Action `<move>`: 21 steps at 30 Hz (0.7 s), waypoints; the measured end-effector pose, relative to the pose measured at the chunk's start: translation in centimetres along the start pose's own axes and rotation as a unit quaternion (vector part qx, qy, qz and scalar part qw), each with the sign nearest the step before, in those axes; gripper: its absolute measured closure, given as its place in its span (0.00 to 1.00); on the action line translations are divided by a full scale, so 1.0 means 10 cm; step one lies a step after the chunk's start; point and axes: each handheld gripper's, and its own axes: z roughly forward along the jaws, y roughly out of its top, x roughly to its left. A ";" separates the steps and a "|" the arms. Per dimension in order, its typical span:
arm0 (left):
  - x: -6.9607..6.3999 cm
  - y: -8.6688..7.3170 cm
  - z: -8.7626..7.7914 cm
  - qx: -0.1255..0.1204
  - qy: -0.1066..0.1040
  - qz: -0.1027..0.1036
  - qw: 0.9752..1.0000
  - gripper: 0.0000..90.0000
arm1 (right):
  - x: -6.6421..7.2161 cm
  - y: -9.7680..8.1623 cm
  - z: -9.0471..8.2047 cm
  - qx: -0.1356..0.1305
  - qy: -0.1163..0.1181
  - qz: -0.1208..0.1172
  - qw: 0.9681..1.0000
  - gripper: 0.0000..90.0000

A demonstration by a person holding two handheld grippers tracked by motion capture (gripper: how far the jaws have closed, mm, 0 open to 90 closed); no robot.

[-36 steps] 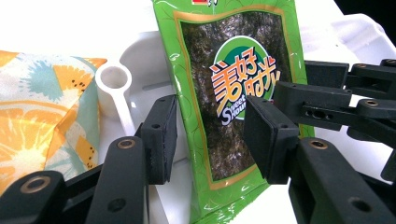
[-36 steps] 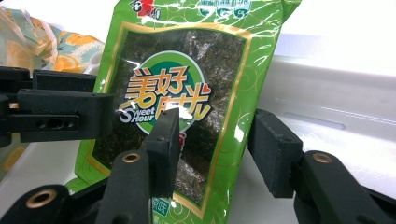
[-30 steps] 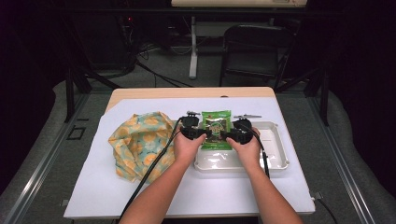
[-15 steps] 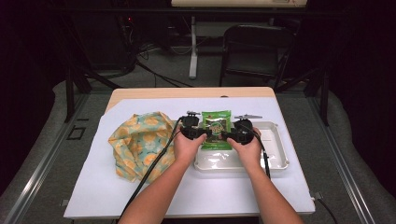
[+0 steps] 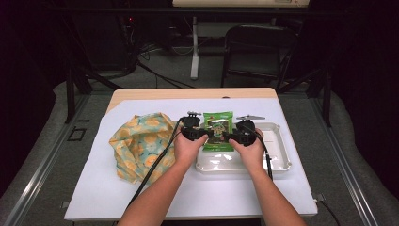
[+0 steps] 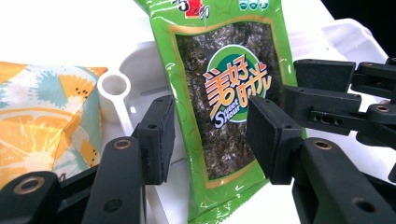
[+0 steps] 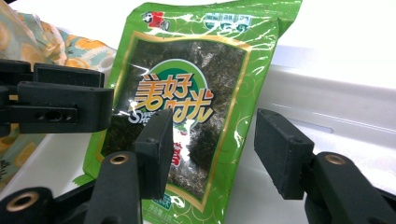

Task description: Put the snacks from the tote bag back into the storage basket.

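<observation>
Both forearms reach in from the near edge and converge at mid-bench. The left gripper (image 5: 203, 133) and right gripper (image 5: 231, 137) sit close together, tips turned toward each other. Both have just been opening, and their fingers (image 6: 159, 135) stand wide apart.

Green seaweed packet (image 6: 224, 98) between open left gripper (image 6: 210, 133) pads, white tray (image 6: 140, 70), orange-patterned cloth (image 6: 42, 116) beside

Bright table, dark surroundings, packet glare
</observation>
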 end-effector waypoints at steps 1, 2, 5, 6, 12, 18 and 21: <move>-0.01 0.00 -0.01 -0.001 -0.002 0.001 1.000 0.58 | 0.01 0.00 -0.01 -0.001 -0.001 0.000 1.000 0.52; -0.02 0.00 -0.03 -0.004 -0.004 0.002 1.000 0.58 | 0.01 0.01 -0.02 -0.002 -0.001 -0.001 1.000 0.52; -0.06 0.02 -0.09 -0.012 -0.011 0.007 1.000 0.58 | 0.02 0.01 -0.06 -0.004 -0.001 -0.002 1.000 0.52; -0.06 0.02 -0.11 -0.013 -0.013 0.008 1.000 0.58 | 0.02 0.02 -0.09 -0.005 -0.001 -0.003 1.000 0.51; -0.11 0.05 -0.29 -0.029 -0.020 0.023 0.999 0.58 | 0.05 0.03 -0.19 -0.015 0.001 -0.006 1.000 0.51; -0.14 0.06 -0.48 -0.040 -0.029 0.042 0.998 0.58 | 0.12 0.04 -0.30 -0.025 0.007 -0.018 0.999 0.51; -0.15 0.05 -0.60 -0.045 -0.038 0.053 0.997 0.58 | 0.17 0.04 -0.38 -0.032 0.013 -0.025 0.999 0.51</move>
